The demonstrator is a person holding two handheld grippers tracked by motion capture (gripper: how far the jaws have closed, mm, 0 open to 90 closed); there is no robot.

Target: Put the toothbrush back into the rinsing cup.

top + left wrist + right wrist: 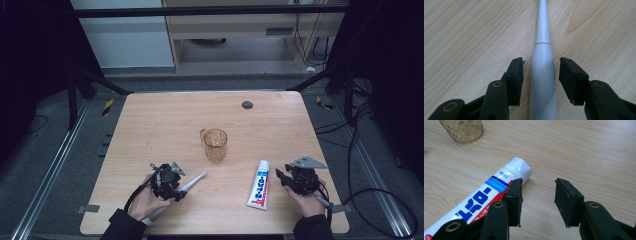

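Toothbrush [542,75] lies lengthwise between the parted jaws of the left gripper [540,75], low centre of its view; right gripper [537,200] (also agape, empty) sits beside the toothpaste tube [486,195].

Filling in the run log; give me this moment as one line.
left gripper: open, straddling toothbrush | right gripper: open, beside toothpaste tube | cup: upright, mid-table

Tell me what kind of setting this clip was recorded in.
Probably a lab or workshop recording station, not a home: a bare wooden table stands within a black metal frame, loose cables trail over grey carpet, and staged props include an amber cup.
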